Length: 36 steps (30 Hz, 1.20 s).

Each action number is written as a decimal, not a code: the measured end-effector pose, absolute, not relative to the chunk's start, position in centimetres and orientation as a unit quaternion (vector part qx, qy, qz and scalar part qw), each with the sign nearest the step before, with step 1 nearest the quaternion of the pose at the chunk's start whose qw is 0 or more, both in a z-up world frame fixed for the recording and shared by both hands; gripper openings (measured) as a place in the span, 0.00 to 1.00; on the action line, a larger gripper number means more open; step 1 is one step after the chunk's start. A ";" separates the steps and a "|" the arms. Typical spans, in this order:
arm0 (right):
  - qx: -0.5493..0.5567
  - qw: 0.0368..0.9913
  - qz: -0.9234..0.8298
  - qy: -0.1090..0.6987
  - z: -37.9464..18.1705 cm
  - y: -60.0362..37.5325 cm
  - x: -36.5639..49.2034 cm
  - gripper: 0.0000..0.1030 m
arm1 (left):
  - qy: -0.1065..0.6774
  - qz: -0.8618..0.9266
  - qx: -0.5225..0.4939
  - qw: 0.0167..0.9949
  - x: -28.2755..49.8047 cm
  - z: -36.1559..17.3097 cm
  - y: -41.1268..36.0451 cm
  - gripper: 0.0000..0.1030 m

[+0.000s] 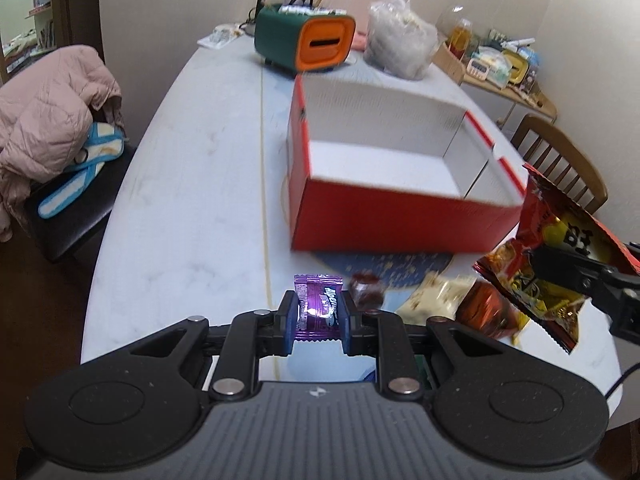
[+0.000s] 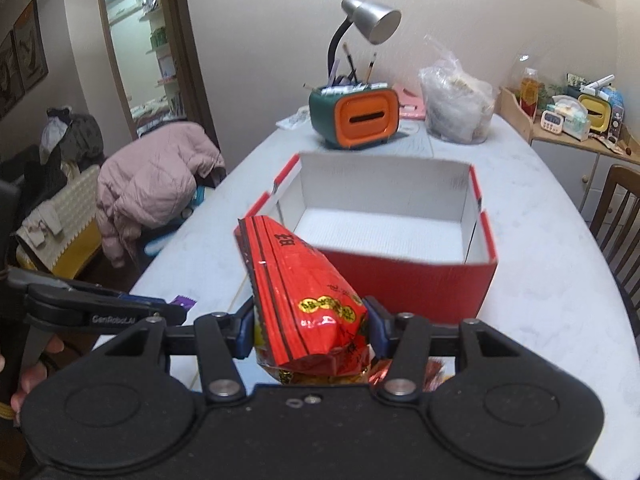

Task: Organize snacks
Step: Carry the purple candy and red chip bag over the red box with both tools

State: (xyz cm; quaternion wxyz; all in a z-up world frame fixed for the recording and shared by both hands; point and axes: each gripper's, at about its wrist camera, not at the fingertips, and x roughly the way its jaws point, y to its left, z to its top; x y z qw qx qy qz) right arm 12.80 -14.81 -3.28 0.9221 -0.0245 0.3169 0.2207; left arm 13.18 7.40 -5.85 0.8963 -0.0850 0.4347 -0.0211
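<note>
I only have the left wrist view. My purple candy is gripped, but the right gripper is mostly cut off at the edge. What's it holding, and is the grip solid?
Observer: The right gripper is clamped on a red snack bag, a finger pressing on each side.
Operator: Which end points forward?
Observer: The bag's sealed flat end sticks up and forward, toward the red box.
Operator: Is the box empty from that side?
Observer: Yes, its white floor shows bare right across.
Operator: Anything behind the box I'm missing?
Observer: A grey desk lamp stands full height over the green holder.
</note>
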 end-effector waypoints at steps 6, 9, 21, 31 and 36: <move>-0.018 0.929 0.220 0.297 -1.5 -16.2 15.5 0.51 | 0.420 -0.016 -0.079 0.904 15.3 -3.7 6.0 0.20; -0.015 0.930 0.222 0.294 -1.0 -16.8 17.4 0.51 | 0.417 -0.011 -0.074 0.906 16.8 -3.0 5.3 0.20; -0.004 0.923 0.221 0.314 -1.5 -18.8 25.5 0.51 | 0.421 0.012 -0.040 0.906 24.5 -2.0 2.1 0.20; -0.005 0.909 0.223 0.352 -3.5 -19.3 31.5 0.51 | 0.446 0.035 -0.011 0.894 31.0 -3.6 0.4 0.20; -0.028 0.904 0.221 0.365 -4.8 -18.5 33.7 0.51 | 0.466 0.046 -0.008 0.884 33.4 -5.2 0.1 0.20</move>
